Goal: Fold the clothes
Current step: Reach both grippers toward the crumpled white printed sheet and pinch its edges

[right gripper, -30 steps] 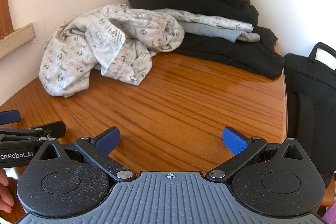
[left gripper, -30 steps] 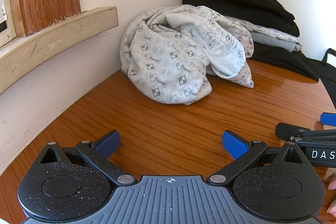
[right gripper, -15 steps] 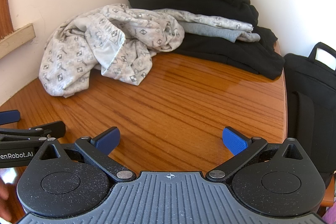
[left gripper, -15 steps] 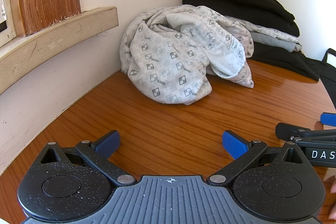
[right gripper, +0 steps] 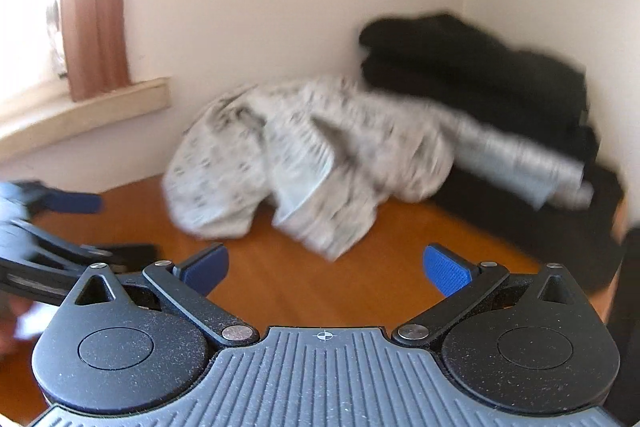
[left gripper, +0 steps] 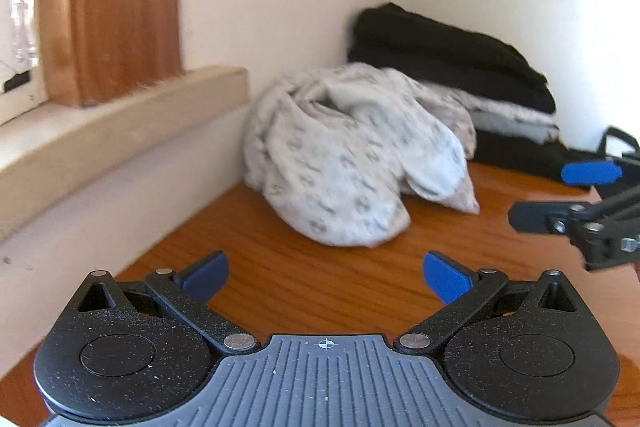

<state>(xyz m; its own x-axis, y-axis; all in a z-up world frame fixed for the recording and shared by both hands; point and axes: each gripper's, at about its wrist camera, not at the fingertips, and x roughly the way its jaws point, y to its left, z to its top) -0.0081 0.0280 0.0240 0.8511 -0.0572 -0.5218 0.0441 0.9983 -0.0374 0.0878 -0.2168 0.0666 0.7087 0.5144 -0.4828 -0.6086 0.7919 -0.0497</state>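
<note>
A crumpled white garment with a grey square print [left gripper: 344,163] [right gripper: 288,171] lies in a heap on the wooden table [left gripper: 304,283] [right gripper: 360,295], close to the wall corner. My left gripper [left gripper: 326,273] is open and holds nothing, some way short of the heap. My right gripper [right gripper: 326,269] is also open and holds nothing, a short way in front of the garment. The right gripper shows at the right edge of the left wrist view [left gripper: 576,199], and the left gripper at the left edge of the right wrist view [right gripper: 60,227]. Both views are blurred.
A stack of folded black, grey and patterned clothes [left gripper: 460,75] [right gripper: 500,107] sits in the corner behind the heap. A pale window ledge [left gripper: 100,139] [right gripper: 80,115] and a brown curtain [left gripper: 108,3] run along the left wall. A dark bag [left gripper: 620,143] stands at the table's right.
Both grippers have lifted and moved toward the garment, so the views now blur and show more wall. The right gripper sits higher in the left wrist view. Both stay open.
</note>
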